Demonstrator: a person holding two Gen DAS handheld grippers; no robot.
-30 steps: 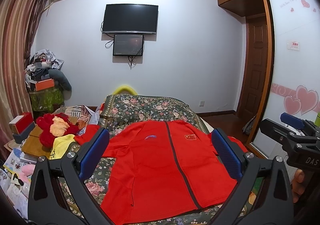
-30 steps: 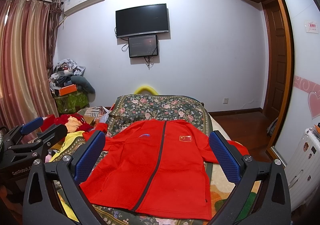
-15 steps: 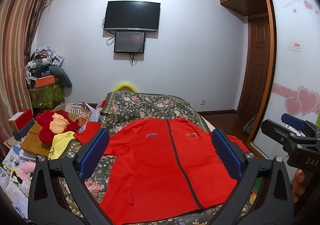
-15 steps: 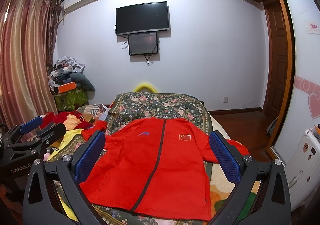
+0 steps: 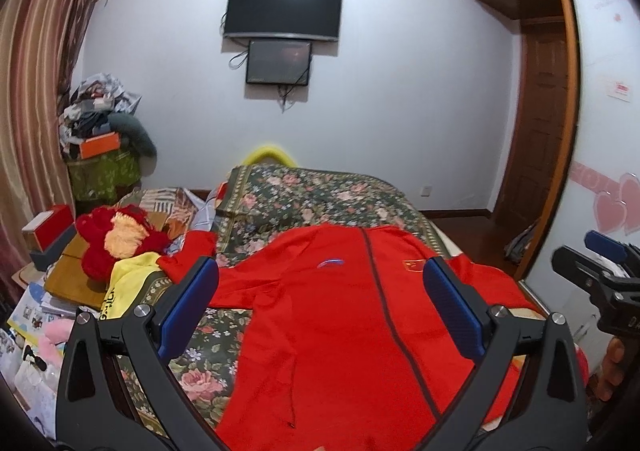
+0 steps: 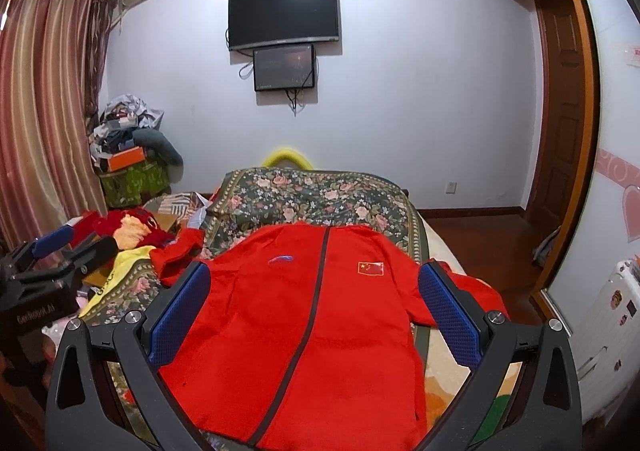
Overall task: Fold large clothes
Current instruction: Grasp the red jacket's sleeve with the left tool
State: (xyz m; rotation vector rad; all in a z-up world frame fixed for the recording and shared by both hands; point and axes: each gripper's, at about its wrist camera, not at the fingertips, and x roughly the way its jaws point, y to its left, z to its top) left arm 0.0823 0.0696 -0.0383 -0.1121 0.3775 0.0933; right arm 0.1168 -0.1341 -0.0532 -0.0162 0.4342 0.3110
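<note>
I hold my left claw and right claw wide and empty above the red jacket, which lies flat, zipped, across the frame's lower centre on the floral bed, ready for folding, I judge.

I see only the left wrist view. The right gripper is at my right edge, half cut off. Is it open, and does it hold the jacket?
Observer: The right gripper is open and holds nothing; the jacket lies spread on the bed ahead of it.
Operator: What stands to the right of the bed, outside my frame?
Observer: A white case with stickers on it.
</note>
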